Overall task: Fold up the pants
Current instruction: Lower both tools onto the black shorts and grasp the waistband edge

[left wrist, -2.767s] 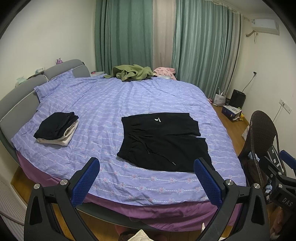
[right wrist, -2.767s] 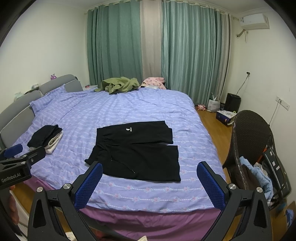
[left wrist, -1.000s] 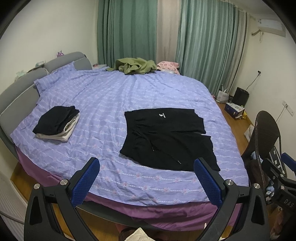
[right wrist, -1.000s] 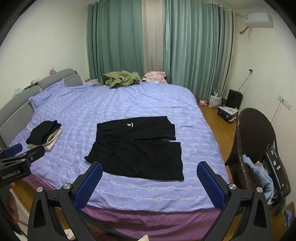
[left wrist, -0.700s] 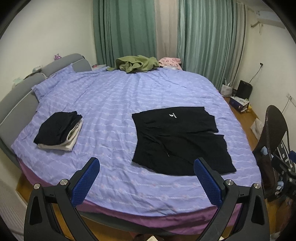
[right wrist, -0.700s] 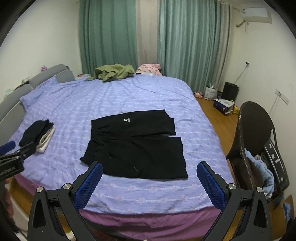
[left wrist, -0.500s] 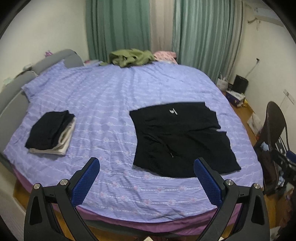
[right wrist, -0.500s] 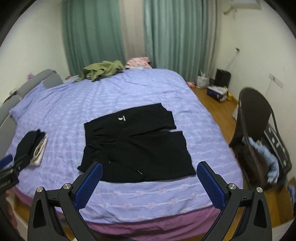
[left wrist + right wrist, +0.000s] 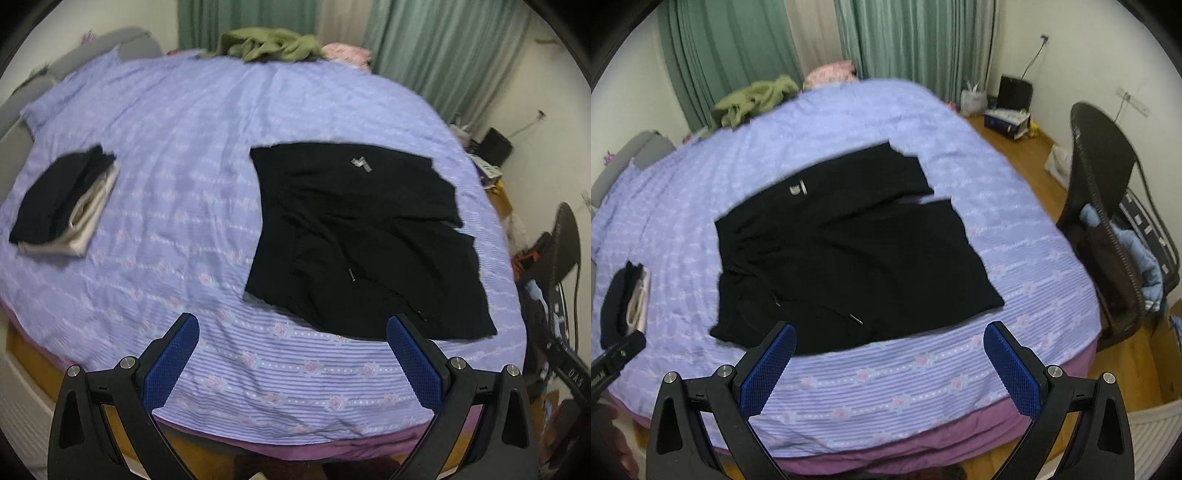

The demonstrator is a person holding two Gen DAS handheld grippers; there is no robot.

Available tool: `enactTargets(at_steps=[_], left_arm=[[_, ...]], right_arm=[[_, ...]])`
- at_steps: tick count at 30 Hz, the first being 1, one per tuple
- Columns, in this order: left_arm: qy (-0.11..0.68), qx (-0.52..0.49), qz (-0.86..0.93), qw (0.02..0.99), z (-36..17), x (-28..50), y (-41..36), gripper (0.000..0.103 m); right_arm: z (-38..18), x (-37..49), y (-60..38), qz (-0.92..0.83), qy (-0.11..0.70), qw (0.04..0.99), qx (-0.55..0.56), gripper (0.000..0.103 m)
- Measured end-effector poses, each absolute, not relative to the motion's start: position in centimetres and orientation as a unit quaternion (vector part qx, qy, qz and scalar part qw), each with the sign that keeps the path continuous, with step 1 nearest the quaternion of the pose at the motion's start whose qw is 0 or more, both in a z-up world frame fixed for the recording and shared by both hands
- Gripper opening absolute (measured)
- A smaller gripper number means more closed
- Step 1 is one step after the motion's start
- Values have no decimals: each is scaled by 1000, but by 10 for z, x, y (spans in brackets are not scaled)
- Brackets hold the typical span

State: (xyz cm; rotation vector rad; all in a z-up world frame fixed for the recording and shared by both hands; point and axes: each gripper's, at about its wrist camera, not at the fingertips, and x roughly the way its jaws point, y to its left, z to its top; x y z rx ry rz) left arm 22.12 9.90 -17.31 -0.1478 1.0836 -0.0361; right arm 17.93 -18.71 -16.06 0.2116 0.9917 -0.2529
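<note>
Black shorts-style pants lie spread flat on the purple striped bed, waistband to the left, legs to the right, drawstring showing. They also show in the right wrist view. My left gripper is open and empty, above the bed's near edge, just short of the pants' near hem. My right gripper is open and empty, also over the near edge, in front of the pants. The left gripper's body shows at the right view's left edge.
A folded stack of black and beige clothes lies on the bed's left side. A green garment and a pink item lie at the far end. A dark wicker chair with clothes stands right of the bed.
Both grippers have moved forward and tilted down toward the bed; the pants now look larger and closer. Both stay open. The pants have not moved.
</note>
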Motion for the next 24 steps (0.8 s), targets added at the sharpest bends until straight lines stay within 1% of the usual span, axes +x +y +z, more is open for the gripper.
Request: enactTargets(at_steps=[3, 7, 14, 16, 19, 22, 23, 24], left_arm=[[528, -77, -9, 846, -201, 233, 88, 103], [564, -88, 4, 821, -247, 254, 80, 103], [612, -141, 24, 778, -316, 277, 89, 102], [621, -142, 28, 771, -330, 283, 87, 102], [627, -141, 26, 766, -345, 290, 83, 101], [641, -145, 26, 753, -356, 297, 80, 99], [645, -140, 29, 751, -360, 301, 79, 98], [645, -136, 31, 752, -363, 303, 79, 98]], right_arm=[[-195, 196, -202, -117, 493, 854, 115, 103], [-238, 211, -219, -127, 511, 839, 135, 102], [-310, 230, -250, -159, 527, 802, 233, 98], [-324, 235, -252, -166, 533, 795, 239, 94], [-340, 242, -255, -172, 538, 788, 242, 93], [-349, 245, -261, -185, 539, 784, 246, 92], [-352, 247, -263, -191, 540, 781, 248, 91], [-354, 248, -266, -196, 540, 778, 253, 87]])
